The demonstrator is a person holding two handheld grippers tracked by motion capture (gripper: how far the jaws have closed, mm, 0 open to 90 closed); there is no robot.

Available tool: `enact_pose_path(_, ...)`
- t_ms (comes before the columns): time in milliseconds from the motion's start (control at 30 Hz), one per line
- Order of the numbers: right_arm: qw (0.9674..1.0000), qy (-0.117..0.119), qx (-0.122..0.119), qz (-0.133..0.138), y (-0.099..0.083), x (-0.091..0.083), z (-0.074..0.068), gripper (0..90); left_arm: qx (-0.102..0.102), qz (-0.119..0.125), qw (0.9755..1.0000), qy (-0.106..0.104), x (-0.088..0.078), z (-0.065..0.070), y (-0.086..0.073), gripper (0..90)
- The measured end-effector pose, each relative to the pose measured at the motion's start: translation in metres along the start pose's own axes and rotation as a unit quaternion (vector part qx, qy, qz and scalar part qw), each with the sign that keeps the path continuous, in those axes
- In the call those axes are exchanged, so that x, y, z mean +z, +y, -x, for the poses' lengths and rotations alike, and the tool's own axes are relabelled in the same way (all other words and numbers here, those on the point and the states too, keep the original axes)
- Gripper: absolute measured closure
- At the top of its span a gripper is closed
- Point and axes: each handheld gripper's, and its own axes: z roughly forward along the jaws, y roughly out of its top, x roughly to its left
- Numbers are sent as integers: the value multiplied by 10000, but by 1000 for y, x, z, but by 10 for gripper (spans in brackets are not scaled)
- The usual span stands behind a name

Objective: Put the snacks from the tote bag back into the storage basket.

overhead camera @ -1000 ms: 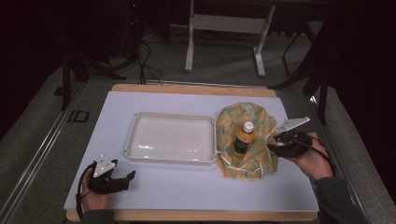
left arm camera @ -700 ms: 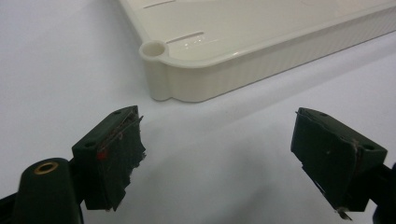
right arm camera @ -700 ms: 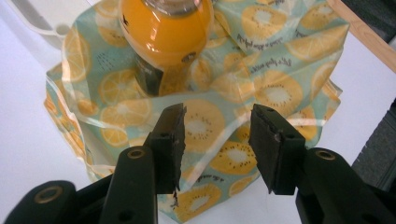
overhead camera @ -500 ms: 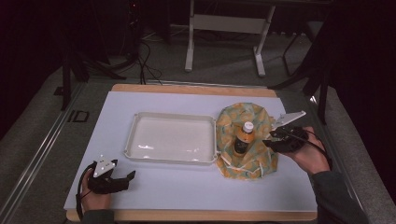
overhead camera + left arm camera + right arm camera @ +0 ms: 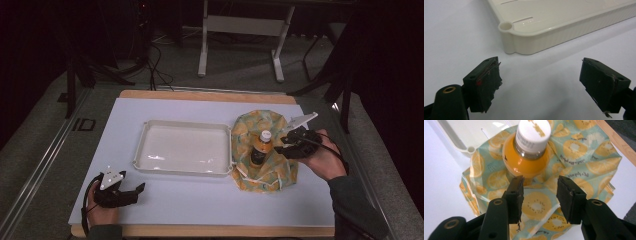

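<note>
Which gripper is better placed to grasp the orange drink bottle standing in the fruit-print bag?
The right gripper. Its jaws hang just short of the bottle, over the bag, with a gap between them. The left gripper rests at the table's near left corner, beyond the tray.

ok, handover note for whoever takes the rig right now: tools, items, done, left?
Left tool: open, nothing between its jaws, resting on the table near the white tray's front-left corner.
Right tool: jaws have just been closing a little; they stand apart above the fruit-print bag, just short of the orange drink bottle, with nothing pinched between the pads.
Items: bottle stands upright inside the bag, white cap poking out; bag sits at the tray's right edge.
Done: nothing visibly moved into the tray.
Left: likely grip the bag or bottle, then get the bottle out.
</note>
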Motion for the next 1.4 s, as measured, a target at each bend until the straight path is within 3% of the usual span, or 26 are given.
enact_pose_path(733, 9996, 241, 103, 38, 25, 17, 2, 533, 9, -12, 10000, -8, 0, 0, 0, 170)
enact_pose_path(933, 9989, 401, 207, 125, 31, 20, 5, 525, 7, -18, 10000, -11, 0, 0, 0, 170)
enact_pose_path(1067, 9983, 489, 280, 120, 35, 20, 6, 570, 7, -17, 10000, -14, 0, 0, 0, 170)
enact_pose_path(1400, 9983, 454, 364, 93, 40, 27, 9, 525, 6, -24, 10000, -23, 0, 0, 0, 170)
